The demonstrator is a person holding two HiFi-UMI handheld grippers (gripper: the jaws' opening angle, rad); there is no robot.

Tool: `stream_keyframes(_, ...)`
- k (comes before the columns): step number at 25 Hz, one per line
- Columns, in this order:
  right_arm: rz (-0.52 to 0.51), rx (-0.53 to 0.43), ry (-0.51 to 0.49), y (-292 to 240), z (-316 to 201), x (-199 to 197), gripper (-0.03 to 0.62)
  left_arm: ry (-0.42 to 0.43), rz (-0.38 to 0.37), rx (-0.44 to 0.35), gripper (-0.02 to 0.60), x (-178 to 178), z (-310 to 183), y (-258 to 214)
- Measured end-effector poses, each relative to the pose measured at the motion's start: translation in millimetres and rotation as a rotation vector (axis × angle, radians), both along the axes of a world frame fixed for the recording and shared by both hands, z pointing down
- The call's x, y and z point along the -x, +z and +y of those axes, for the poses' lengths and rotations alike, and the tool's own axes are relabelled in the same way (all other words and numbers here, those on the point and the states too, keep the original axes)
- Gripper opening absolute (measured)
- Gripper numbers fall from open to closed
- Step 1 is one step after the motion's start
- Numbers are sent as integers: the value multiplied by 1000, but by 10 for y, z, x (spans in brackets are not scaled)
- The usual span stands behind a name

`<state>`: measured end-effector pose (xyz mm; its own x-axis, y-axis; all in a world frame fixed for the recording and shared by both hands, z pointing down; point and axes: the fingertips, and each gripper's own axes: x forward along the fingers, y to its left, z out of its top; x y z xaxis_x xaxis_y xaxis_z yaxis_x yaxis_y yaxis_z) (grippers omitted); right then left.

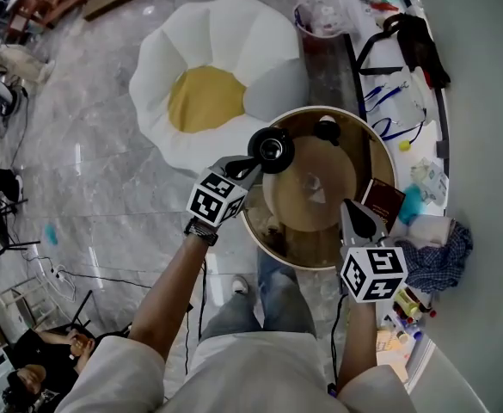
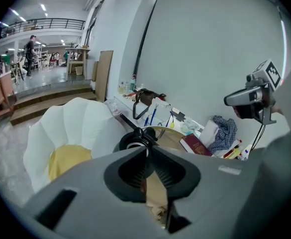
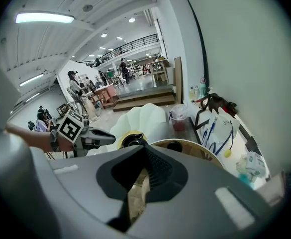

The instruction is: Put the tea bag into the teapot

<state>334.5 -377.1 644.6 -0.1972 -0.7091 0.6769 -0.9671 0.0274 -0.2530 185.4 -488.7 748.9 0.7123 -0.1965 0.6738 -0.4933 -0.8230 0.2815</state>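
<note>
A clear glass teapot [image 1: 312, 184] stands faintly visible in the middle of the round wooden table [image 1: 279, 250]. My left gripper [image 1: 255, 163] is shut on a round black lid [image 1: 272, 149], held over the table's left rim; the left gripper view shows the lid [image 2: 133, 138] right at the closed tips [image 2: 147, 146]. My right gripper [image 1: 352, 206] hovers over the table's right side, beside the teapot, with its jaws together [image 3: 141, 151] and nothing seen between them. In the right gripper view the lid [image 3: 130, 140] shows ahead. No tea bag is visible.
A dark red book [image 1: 382, 201] lies at the table's right edge, and a small black object [image 1: 326, 128] sits at its far edge. A white-and-yellow flower-shaped cushion [image 1: 208, 93] lies on the floor to the left. A cluttered white counter with a checked cloth [image 1: 441, 257] runs along the right.
</note>
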Motion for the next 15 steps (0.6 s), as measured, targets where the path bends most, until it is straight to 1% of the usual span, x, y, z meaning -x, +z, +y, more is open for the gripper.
stream_keyframes(5, 6, -37, -7, -188, 175, 160, 8, 15, 15, -40, 21, 148, 239, -283)
stream_keyframes(8, 8, -64, -9, -324, 297, 296, 8, 31, 30, -66, 0, 246, 423, -451)
stream_keyframes(10, 7, -74, -10, -407, 414, 394, 8, 36, 39, -74, 0, 311, 562, -552)
stream_keyframes(15, 8, -90, -23, -601, 713, 628, 8, 3, 102, -76, 0, 501, 905, -921)
